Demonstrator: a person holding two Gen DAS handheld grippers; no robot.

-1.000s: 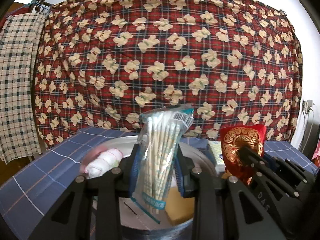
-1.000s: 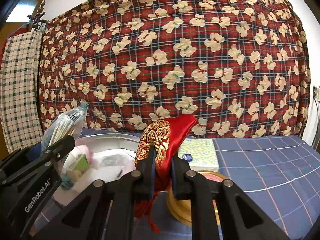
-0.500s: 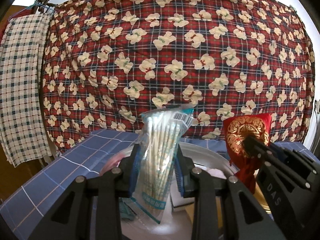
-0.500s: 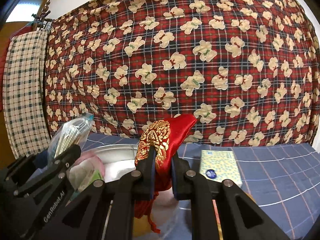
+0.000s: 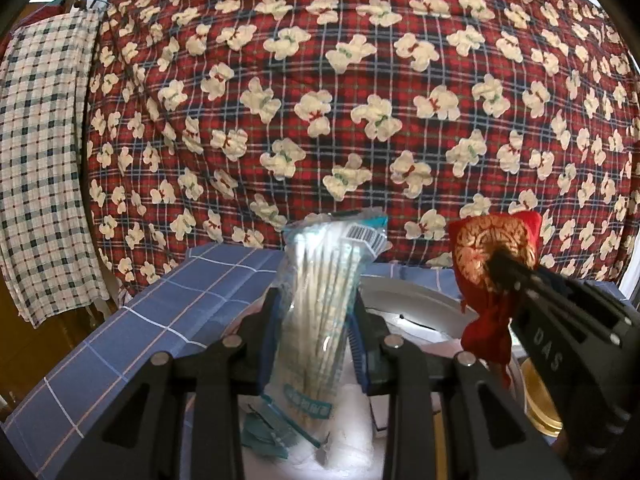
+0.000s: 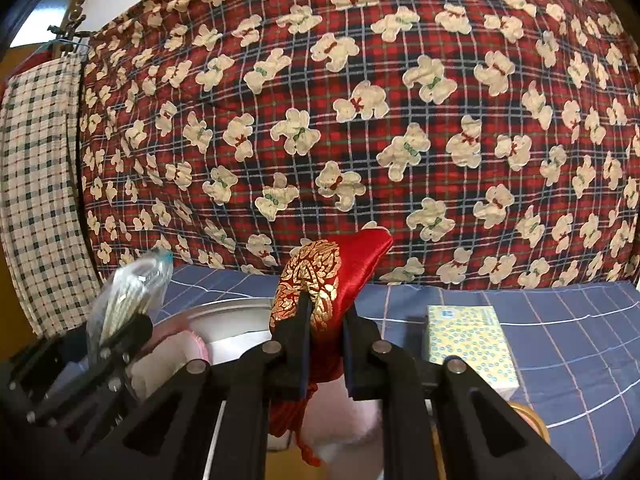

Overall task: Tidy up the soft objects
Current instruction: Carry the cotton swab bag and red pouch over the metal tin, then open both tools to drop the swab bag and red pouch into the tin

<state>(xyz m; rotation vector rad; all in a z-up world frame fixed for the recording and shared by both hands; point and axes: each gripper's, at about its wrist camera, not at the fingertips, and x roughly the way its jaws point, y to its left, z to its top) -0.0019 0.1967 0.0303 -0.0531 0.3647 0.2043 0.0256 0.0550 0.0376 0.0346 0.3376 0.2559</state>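
My left gripper is shut on a clear plastic bag of cotton swabs, held upright above a round silver basin. In the right wrist view that bag of swabs shows at the left with the left gripper around it. My right gripper is shut on a red satin pouch with gold pattern, its red cord hanging below. From the left wrist view the pouch appears at the right in the right gripper. White and pink soft items lie in the basin.
A yellow dotted tissue pack lies on the blue checked tablecloth to the right. A gold round lid sits beside the basin. A red plaid quilt with bears hangs behind, with a checked cloth at the left.
Both grippers have travelled sideways over the basin with their loads, so the basin and tissue pack have shifted right in view. Neither grip has altered.
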